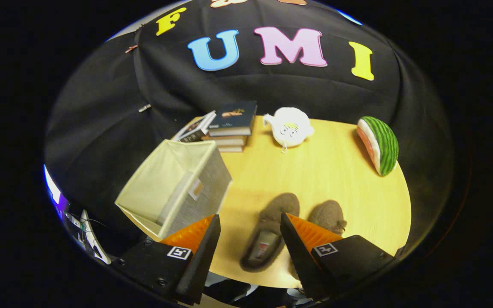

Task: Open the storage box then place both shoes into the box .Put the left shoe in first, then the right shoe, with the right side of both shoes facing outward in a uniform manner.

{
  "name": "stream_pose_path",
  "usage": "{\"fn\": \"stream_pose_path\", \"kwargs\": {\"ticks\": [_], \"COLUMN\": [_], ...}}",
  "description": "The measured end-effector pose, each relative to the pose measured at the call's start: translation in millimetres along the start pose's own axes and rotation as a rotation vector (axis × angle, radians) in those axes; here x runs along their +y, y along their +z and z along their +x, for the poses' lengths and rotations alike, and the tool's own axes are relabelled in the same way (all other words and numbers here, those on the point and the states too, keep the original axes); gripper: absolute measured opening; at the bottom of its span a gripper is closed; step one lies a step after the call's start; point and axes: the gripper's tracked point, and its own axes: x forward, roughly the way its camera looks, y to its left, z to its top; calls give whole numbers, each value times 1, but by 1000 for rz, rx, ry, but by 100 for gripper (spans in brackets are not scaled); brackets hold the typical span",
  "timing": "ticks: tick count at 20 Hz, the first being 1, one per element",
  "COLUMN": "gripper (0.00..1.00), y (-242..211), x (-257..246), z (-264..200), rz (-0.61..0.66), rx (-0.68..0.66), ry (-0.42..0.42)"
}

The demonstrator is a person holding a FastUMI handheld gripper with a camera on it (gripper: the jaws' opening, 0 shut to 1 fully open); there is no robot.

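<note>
Gripper view: we look down along the gripper (250, 222), whose two fingers are spread wide apart and hold nothing, onto a round pale wooden table (357, 188). Between the fingers, partly behind the inner edge of one, lies a brown slipper-style shoe (268, 233), sole down with its opening facing up toward us. A second brown shoe (328, 215) lies just beside it, partly hidden behind the other finger. We cannot tell which is the left and which the right.

Ahead of the fingers and off to one side, at the table's edge, stands the storage box (178, 184), a fabric cube with grey outer walls and a pale lining. Its top is open and we see nothing inside. We judge the opening step done, while both shoes remain on the table, so the placing has not begun.

Beyond the box rests a stack of books (231, 126). Next to the books sits a white plush toy (290, 127), and well apart, near the far rim, a watermelon-slice cushion (379, 145).
</note>
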Motion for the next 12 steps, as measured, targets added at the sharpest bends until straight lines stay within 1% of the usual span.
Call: {"fn": "stream_pose_path", "kwargs": {"ticks": [3, 6, 8, 10, 12], "gripper": [87, 75, 70, 70, 66], "y": [-36, -64, -79, -82, -78], "x": [-25, -38, -47, -53, -57], "z": [23, 49, 69, 89, 105], "rz": [28, 15, -12, 15, 64], "rx": [78, 144, 184, 190, 177], "ry": [-49, -54, -79, -107, -140]}}
